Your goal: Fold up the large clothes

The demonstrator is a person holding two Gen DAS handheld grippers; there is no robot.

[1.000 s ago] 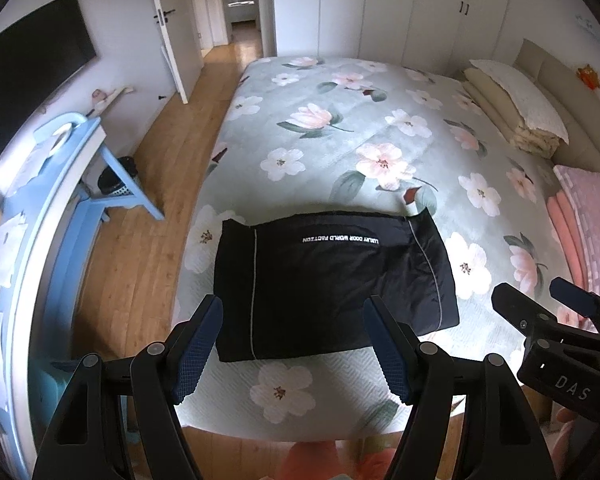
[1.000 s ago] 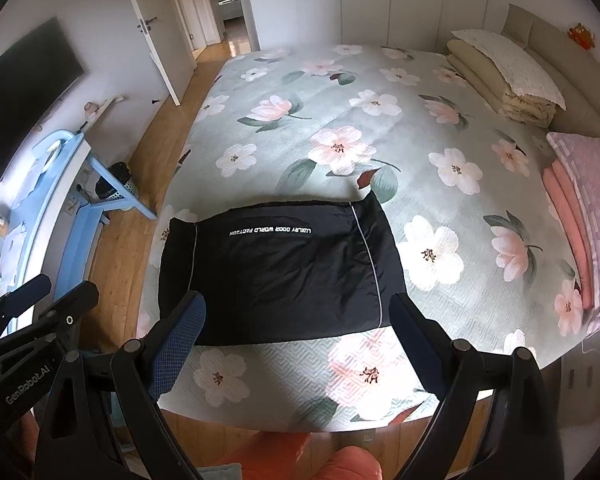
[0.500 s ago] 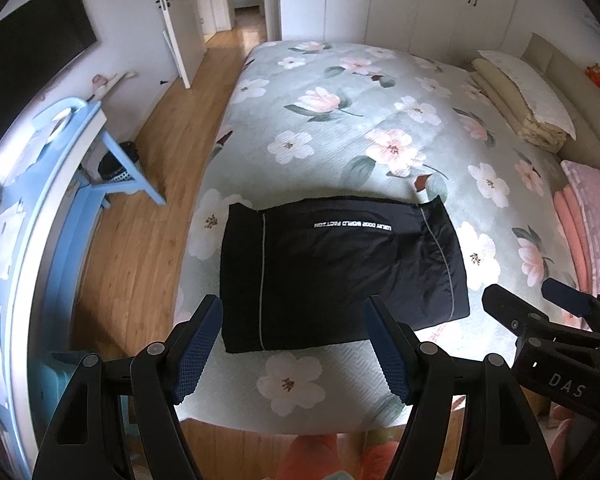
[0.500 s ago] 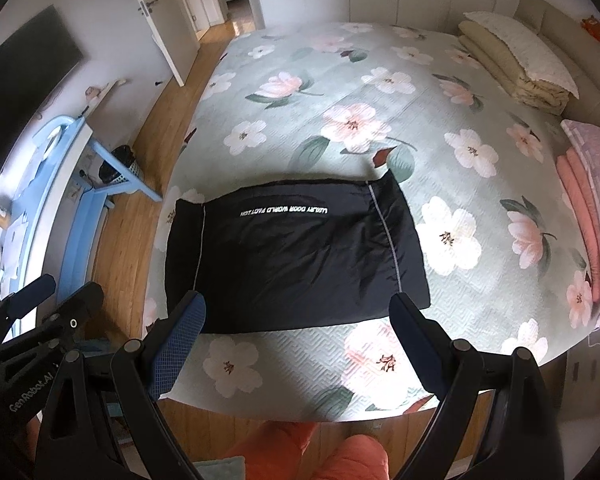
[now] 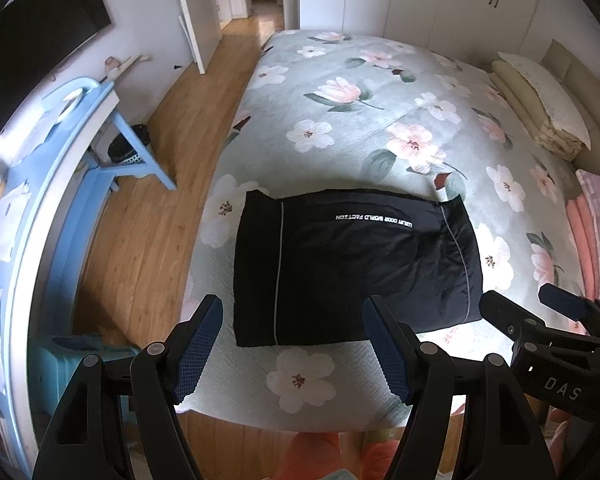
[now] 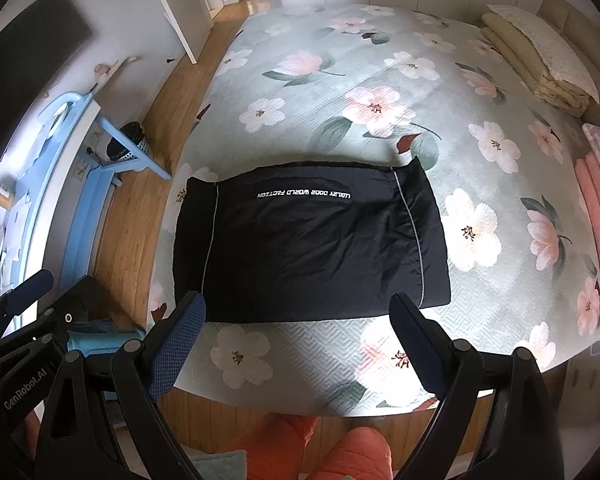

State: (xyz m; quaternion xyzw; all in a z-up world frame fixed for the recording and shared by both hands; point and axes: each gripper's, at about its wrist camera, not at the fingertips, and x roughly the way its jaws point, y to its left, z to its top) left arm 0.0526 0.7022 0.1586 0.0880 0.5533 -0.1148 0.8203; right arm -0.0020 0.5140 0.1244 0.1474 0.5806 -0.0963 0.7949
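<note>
Black garment (image 5: 356, 264): folded into neat rectangle on bed (image 5: 380, 120), fold judged near complete; left gripper (image 5: 292, 354) and right gripper (image 6: 298, 344) jaws apart, empty, above near edge

We lose the pink bedding (image 5: 596, 216) past the right edge, our legs (image 6: 320, 452) cut off below

The jacket (image 6: 308, 240) lies folded on the bed (image 6: 380, 80) near its front edge, toward the left side. Pillows (image 6: 540, 68) are stacked at the far right. A bench (image 6: 80, 128) stands left of the bed, across the floor (image 6: 172, 92).
</note>
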